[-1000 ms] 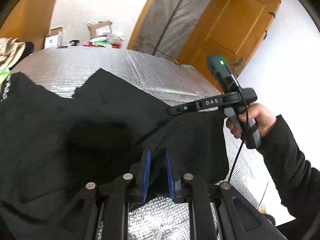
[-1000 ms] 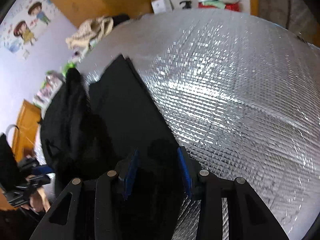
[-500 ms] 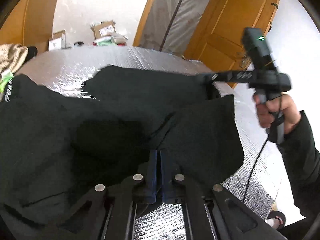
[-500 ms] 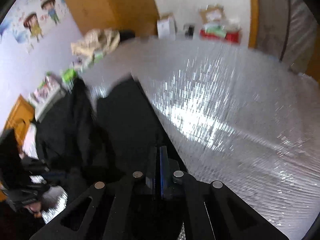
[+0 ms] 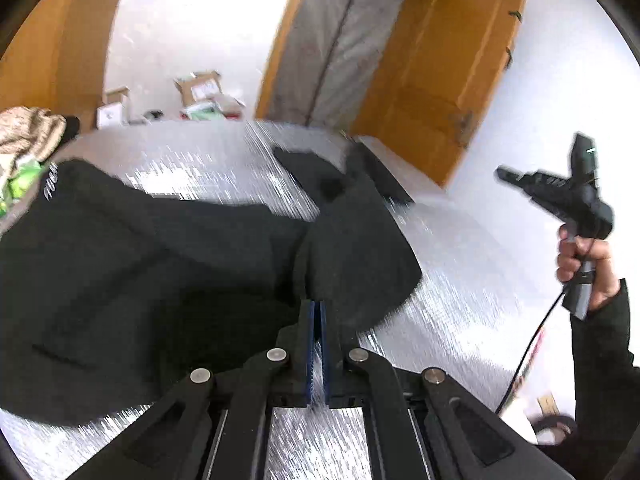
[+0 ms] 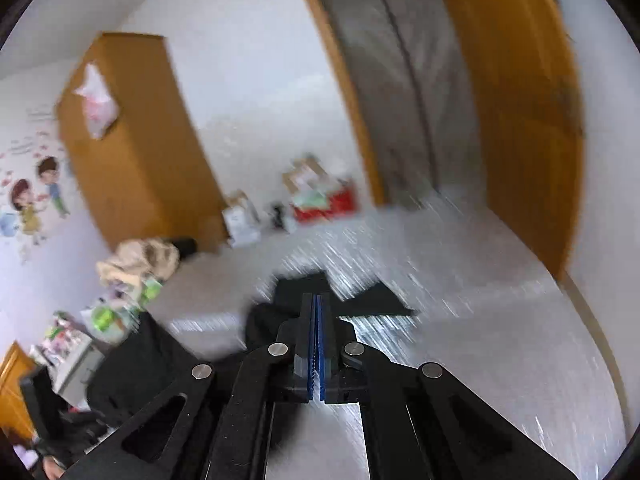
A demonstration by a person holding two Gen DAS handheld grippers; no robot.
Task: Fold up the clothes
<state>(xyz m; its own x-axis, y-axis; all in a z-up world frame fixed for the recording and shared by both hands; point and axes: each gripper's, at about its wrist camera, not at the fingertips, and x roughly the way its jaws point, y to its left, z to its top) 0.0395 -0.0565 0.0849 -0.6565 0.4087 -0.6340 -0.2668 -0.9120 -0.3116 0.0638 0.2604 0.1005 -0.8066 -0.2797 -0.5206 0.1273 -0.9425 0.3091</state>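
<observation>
- On the silver foil-covered surface [image 5: 460,264] there's a black garment [image 5: 152,272] spread across the left and middle, with one part of it bunched up into a ridge that runs toward the far edge.
- The left gripper [image 5: 316,308] is clamped tight, blue pads together, and it looks like it's pinching the near edge of that black cloth right at the fold, fabric draped either side of the tips.
- The right gripper [image 6: 318,304] is squeezed shut too. From its own camera the tips sit right over a dark corner of the garment [image 6: 304,284], but it's blurry, so I can't say for sure that it actually has cloth.
- In the left wrist view you can see that right gripper [image 5: 504,174] up in the air off to the right, held by a hand [image 5: 584,260] in a dark sleeve, clear of the cloth.
- Background: an orange wooden door [image 5: 448,72], some cardboard boxes [image 5: 200,88] by the wall, and a beige pile of clothes [image 6: 140,260] at the far left of the surface.
</observation>
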